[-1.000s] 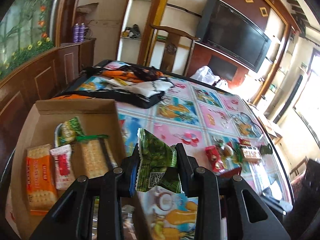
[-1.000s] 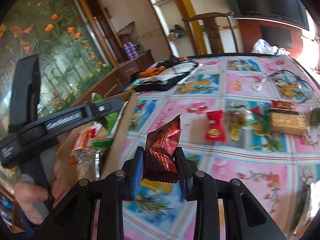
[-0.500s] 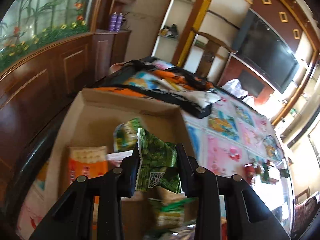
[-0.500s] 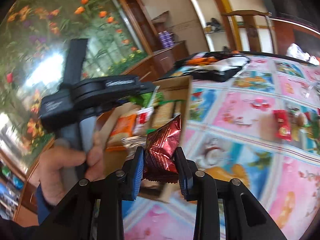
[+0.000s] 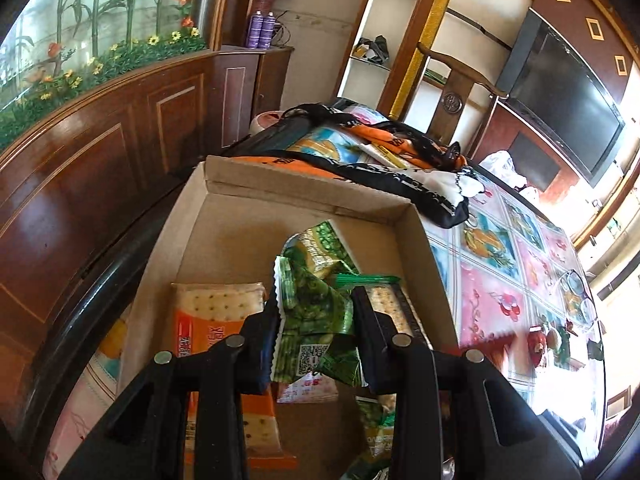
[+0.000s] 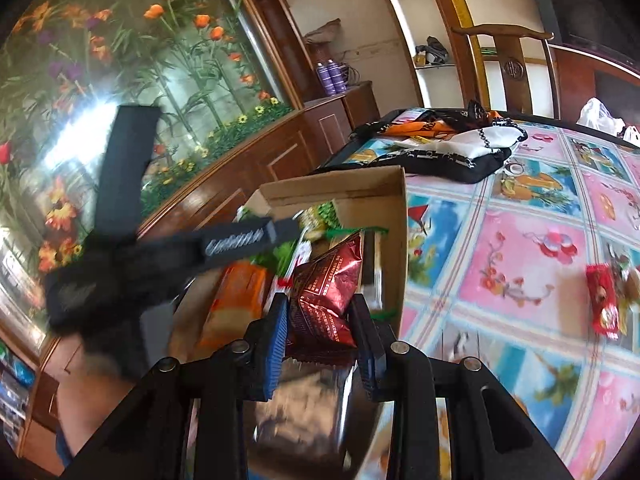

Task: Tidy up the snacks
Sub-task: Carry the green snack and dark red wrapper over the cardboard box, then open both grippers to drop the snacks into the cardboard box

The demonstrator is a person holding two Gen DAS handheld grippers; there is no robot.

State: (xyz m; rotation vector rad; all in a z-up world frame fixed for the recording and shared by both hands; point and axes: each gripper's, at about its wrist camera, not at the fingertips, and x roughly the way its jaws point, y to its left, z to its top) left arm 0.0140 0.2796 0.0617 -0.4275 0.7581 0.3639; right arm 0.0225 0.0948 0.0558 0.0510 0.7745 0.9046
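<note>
Two grippers, each clamped on a snack packet, over a cardboard box at the left of a desk.

The left gripper (image 5: 316,316) pinches a green packet (image 5: 314,312) above the cardboard box (image 5: 304,196), over an orange cracker pack (image 5: 218,332). Only the right wrist view shows the right gripper (image 6: 320,316), gripping a dark red packet (image 6: 326,292) at the box's near end, and a red candy (image 6: 602,300) on the flowered desk (image 6: 520,264).

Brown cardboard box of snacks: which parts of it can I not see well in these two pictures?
- Left wrist view: the brown cardboard box near end is covered by the left gripper holding a green foil packet.
- Right wrist view: the left gripper's blurred body hides the box's left side; the dark red foil packet hides the middle.
</note>
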